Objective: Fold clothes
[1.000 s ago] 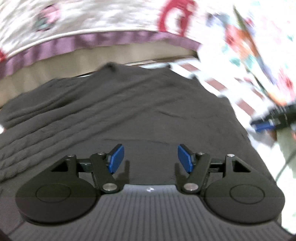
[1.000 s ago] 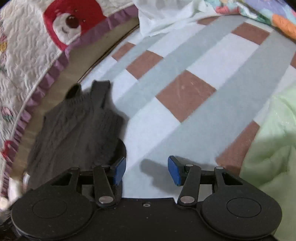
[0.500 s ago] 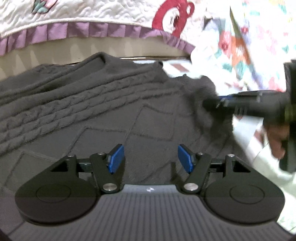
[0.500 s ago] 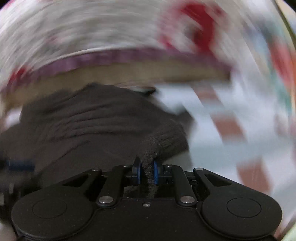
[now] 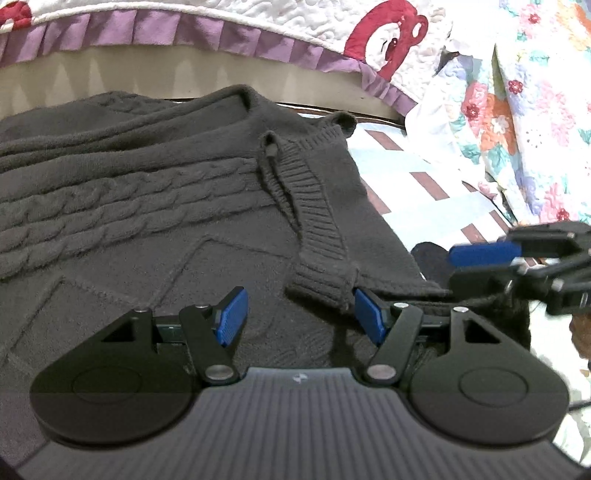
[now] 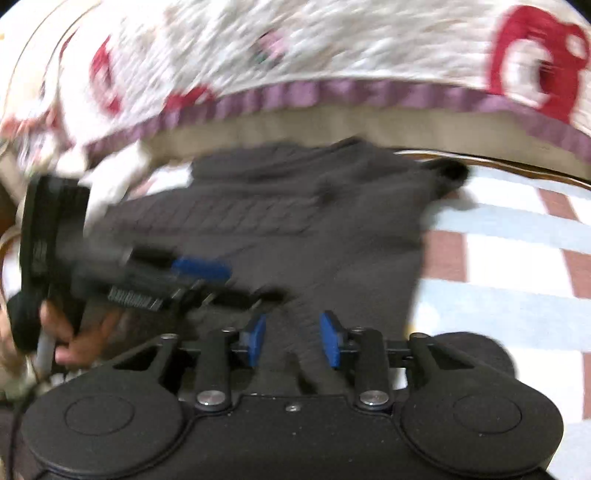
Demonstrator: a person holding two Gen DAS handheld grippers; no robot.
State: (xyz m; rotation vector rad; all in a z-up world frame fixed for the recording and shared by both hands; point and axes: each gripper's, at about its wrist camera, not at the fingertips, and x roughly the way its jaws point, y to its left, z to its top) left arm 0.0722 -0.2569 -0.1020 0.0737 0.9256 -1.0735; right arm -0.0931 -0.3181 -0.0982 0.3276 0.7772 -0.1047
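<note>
A dark grey cable-knit sweater lies spread on the bed. One sleeve with a ribbed cuff is folded over onto its body. My left gripper hovers open just above the sweater, the cuff end lying by its right pad. At the sweater's right edge my right gripper sits turned on its side. In the blurred right wrist view the right gripper has its jaws opening over the sweater, with knit below them and nothing pinched. The left gripper shows to its left, held by a hand.
A white quilt with red bears and a purple frill hangs along the far side. A floral quilt is heaped at the right. The checked bedsheet shows to the right of the sweater.
Half a second ago my right gripper was shut on the sleeve, carrying it over the sweater. It has let go and the sleeve lies folded on the body. The left gripper shifted slightly.
</note>
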